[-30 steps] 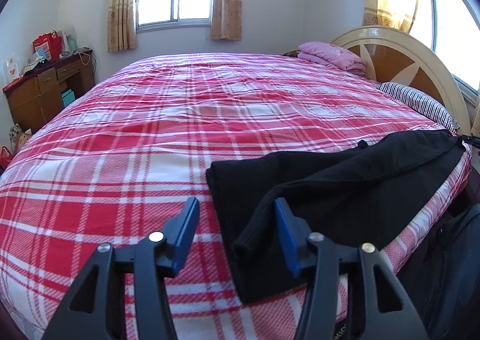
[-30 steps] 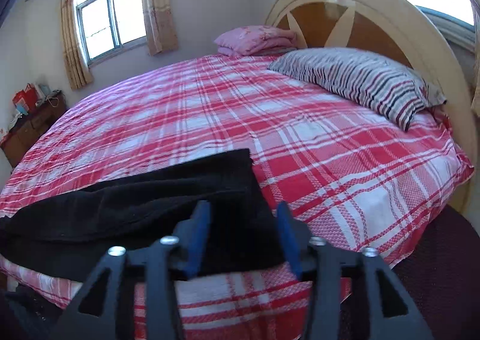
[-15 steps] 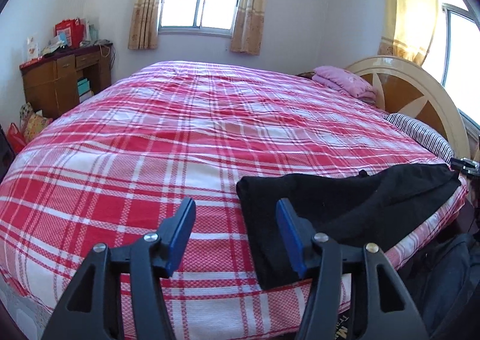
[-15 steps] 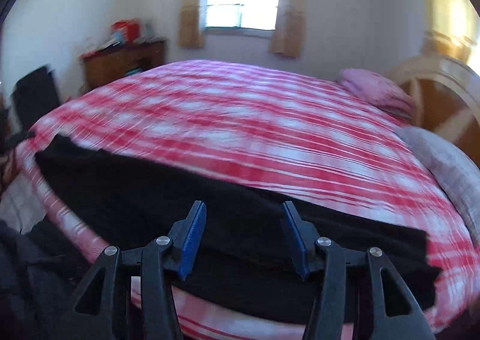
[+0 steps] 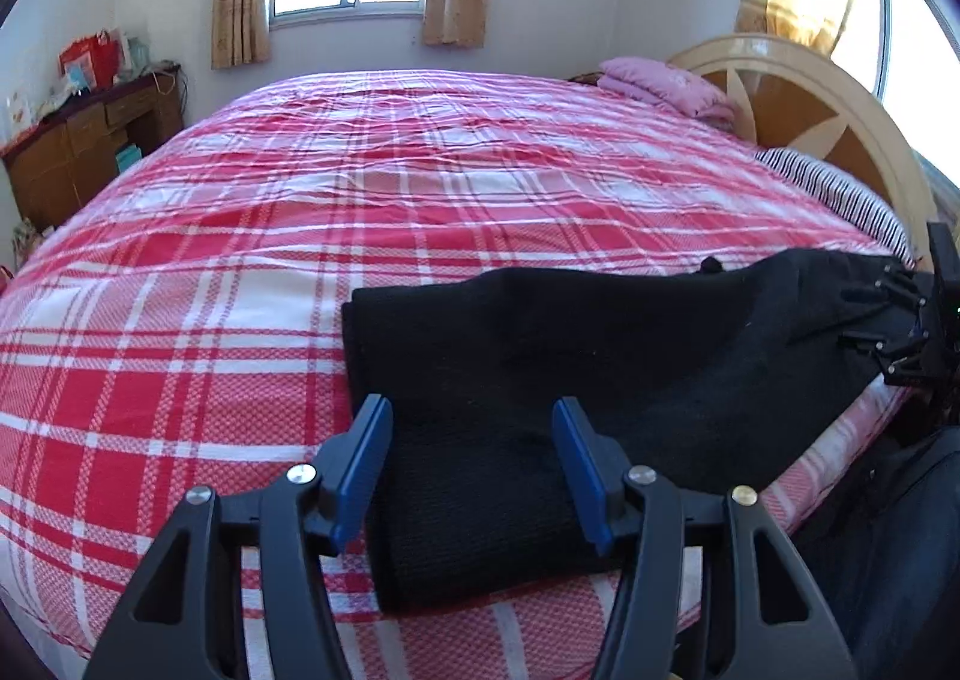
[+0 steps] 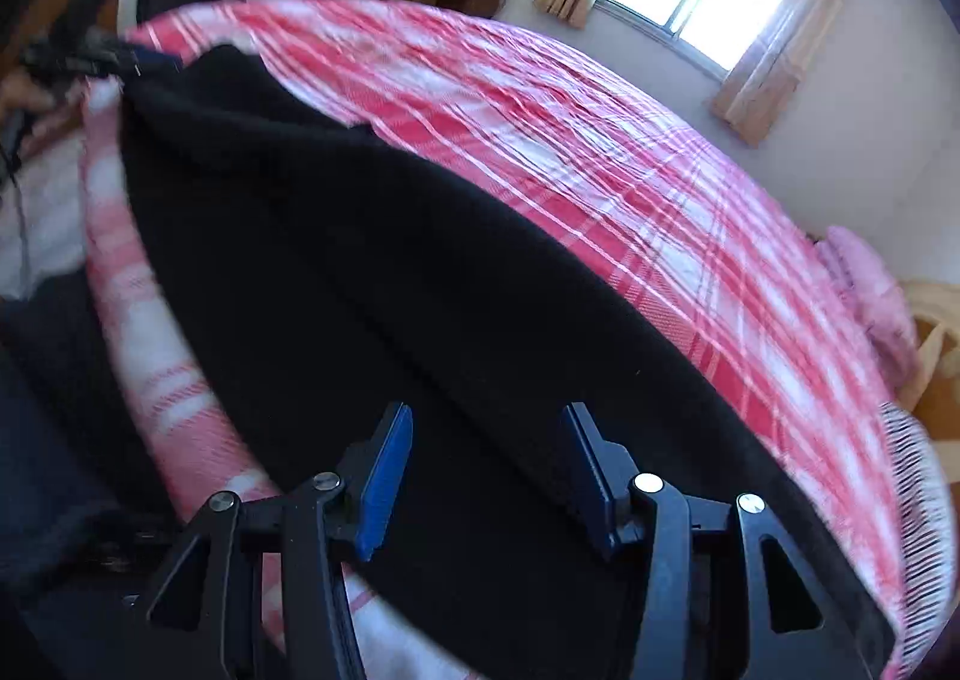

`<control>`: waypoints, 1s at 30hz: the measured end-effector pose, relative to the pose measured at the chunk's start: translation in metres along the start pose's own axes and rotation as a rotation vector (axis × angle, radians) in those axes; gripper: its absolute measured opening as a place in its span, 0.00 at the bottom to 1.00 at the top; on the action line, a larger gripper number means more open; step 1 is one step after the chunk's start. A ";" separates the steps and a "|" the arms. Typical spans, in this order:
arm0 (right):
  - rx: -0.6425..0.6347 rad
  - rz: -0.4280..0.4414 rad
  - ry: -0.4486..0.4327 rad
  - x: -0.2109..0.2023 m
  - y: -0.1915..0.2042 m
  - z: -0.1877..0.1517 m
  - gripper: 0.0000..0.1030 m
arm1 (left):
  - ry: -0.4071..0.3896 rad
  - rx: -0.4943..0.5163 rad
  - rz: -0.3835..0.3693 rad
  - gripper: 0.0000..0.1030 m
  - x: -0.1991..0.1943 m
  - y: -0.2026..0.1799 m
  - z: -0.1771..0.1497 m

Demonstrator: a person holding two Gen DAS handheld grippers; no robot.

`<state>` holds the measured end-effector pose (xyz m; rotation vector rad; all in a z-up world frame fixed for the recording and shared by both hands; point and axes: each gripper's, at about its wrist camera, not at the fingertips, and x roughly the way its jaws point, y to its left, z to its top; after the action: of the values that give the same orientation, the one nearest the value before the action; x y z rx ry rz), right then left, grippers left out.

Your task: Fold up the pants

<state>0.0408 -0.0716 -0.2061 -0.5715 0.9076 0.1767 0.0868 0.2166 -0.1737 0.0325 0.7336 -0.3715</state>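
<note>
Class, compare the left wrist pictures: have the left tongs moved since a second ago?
Yes. The left tongs have shifted right, now straddling the black pants on the plaid bedspread.

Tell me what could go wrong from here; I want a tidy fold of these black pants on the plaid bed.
1. The black pants lie along the near edge of the bed; a pull could drag them off.
2. The left hand-held gripper, open over the pants' end, may pinch only the top layer.
3. The right wrist view is motion-blurred; the open right hand-held gripper could miss its grasp.
</note>
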 end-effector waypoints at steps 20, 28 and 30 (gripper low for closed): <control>0.155 0.123 -0.046 -0.062 -0.035 -0.012 0.01 | 0.006 -0.017 0.043 0.65 0.010 0.002 0.003; 0.132 0.170 0.040 -0.046 -0.021 -0.035 0.01 | 0.021 -0.035 0.053 0.65 0.012 0.007 0.000; 0.121 0.164 0.048 -0.042 -0.018 -0.037 0.01 | 0.027 -0.036 0.052 0.65 0.010 0.007 0.001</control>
<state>-0.0032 -0.1026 -0.1839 -0.3903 1.0049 0.2551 0.0962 0.2198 -0.1801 0.0225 0.7644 -0.3082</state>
